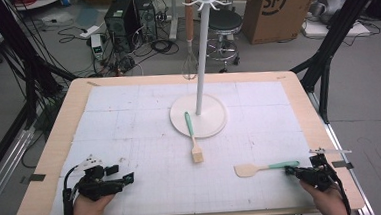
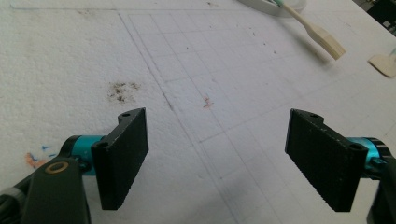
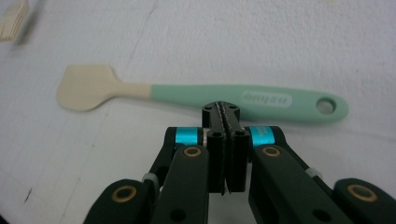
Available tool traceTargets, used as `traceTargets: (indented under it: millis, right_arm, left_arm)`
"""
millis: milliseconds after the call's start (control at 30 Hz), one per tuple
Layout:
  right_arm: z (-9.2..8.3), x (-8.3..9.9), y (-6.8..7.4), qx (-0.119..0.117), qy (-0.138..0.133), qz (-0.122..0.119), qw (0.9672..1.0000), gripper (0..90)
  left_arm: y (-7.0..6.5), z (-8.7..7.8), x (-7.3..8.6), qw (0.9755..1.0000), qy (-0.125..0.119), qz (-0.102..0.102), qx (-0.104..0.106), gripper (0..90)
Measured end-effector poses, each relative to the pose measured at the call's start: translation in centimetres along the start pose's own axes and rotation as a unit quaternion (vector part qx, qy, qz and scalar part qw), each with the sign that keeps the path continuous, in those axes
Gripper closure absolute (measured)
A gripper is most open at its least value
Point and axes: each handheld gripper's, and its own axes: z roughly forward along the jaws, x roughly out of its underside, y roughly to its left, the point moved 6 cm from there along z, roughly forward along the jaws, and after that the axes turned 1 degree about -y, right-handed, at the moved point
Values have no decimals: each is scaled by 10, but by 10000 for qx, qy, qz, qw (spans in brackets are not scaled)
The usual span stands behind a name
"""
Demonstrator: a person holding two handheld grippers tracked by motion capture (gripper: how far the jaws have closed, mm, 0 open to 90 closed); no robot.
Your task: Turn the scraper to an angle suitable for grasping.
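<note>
Right gripper is sitting with its jaws pressed flat together, nothing between them, tips just short of the green handle of the spatula — whether they are touching it cannot be told. In the high view the spatula is lying flat on the white mat near the table's right front corner, pale blade pointing left, handle end toward the right gripper. Left gripper is resting low over bare mat at the front left, jaws standing wide apart and holding nothing. A basting brush is lying mid-table — its green handle overlapping the round base of the white rack.
</note>
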Motion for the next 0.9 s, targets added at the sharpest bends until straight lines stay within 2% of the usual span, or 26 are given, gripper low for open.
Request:
traceTargets:
  millis: [233, 267, 533, 900]
  right_arm:
    - [12, -16, -2, -6, 19, 93, 10000, 893]
    - [14, -19, -3, 27, 5, 50, 10000, 893]
    - [36, -42, 4, 112, 106, -75, 9999, 893]
    - [63, -67, 15, 1, 181, -97, 9998, 894]
  left_arm:
    - [0, 0, 0, 10000, 4, -1, 7, 220]
    - [0, 0, 0, 10000, 4, -1, -1, 220]
    - [0, 0, 0, 10000, 1, -4, -14, 219]
    - [0, 0, 0, 10000, 13, 2, 0, 219]
